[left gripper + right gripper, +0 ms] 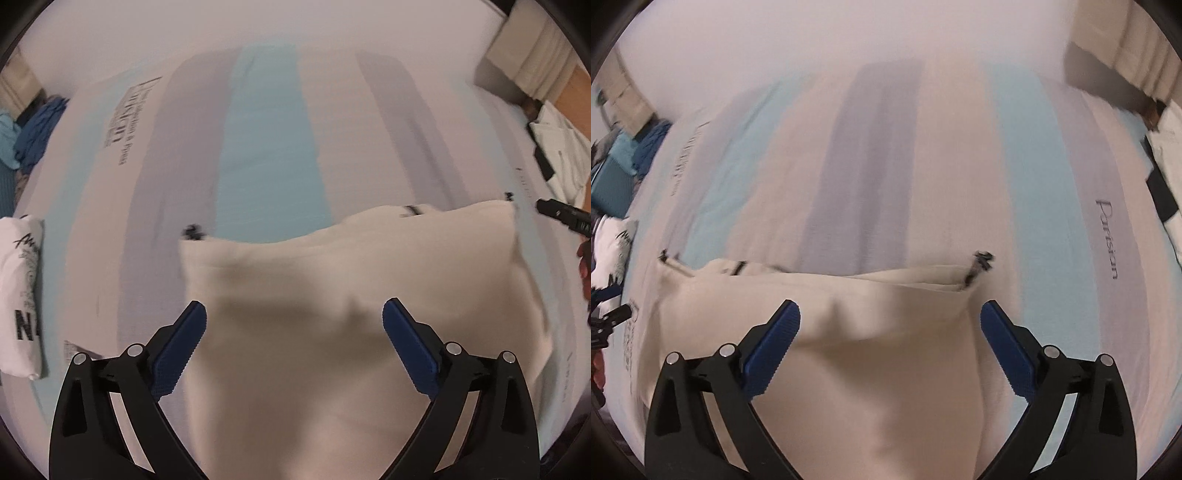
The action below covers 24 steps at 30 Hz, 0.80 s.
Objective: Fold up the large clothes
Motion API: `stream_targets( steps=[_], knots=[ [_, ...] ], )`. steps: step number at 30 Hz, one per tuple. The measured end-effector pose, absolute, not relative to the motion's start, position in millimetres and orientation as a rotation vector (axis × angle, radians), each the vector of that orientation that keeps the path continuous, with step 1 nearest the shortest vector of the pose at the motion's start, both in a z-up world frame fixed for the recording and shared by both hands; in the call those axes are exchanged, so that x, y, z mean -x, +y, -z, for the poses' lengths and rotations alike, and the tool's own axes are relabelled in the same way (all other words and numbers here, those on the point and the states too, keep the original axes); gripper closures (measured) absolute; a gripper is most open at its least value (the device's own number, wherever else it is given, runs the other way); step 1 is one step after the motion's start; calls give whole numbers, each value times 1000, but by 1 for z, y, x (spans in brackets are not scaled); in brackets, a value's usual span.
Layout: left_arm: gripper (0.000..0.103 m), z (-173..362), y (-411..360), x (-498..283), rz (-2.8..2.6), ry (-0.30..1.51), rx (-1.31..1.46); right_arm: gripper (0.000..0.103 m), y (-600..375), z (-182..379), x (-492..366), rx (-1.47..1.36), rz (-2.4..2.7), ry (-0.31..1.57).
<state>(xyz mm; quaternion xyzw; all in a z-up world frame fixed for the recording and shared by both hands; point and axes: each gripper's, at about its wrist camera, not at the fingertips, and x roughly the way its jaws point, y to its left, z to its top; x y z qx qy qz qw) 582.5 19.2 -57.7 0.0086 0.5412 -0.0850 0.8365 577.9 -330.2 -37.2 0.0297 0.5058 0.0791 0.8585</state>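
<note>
I have the cream garment (351, 295) lying flat on the striped bedsheet (266, 147), already folded into a rough rectangle, its far edge running across both views with small black tags at the corners. I judge the step in hand to be the next fold, so each gripper needs a near corner or edge, and I'd pinch through all layers at once so the lower ones don't slide apart, then lift both sides level.

On the far left of the left view sits a folded white printed shirt (22, 295), with a heap of blue clothes (37, 129) beyond it; I'd keep clear of both.

My left gripper (293, 345) hangs above the garment's near-left part, pointing forward over it, fingers wide apart and holding nothing. Whether the tips touch the cloth, I cannot tell.

My right gripper (890, 347) hangs over the near-right part, likewise spread and empty, with the garment's right edge just under its right finger (1008, 350). Both views are blurred.
</note>
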Motion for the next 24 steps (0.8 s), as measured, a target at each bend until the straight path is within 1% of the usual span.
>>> stream_targets(
  steps=[5,10,11,14,16,20,24],
  knots=[
    [8,66,-26,-584,228,1129,31,9,-282,38,-560,-58,-265,1110],
    [8,92,-55,-592,248,1143,84,9,-238,69,-560,-69,-290,1198],
    [11,99,-58,-593,236,1149,82,10,-234,77,-563,-76,-288,1205],
    [11,126,-56,-596,194,1183,97,10,-230,97,-568,-83,-240,1242],
    [10,142,-55,-595,184,1191,88,8,-231,109,-571,-91,-228,1254],
    [5,163,-53,-596,186,1200,63,6,-227,127,-572,-16,-223,1251],
    [5,183,-50,-599,194,1227,58,6,-225,144,-574,43,-225,1252]
  ],
)
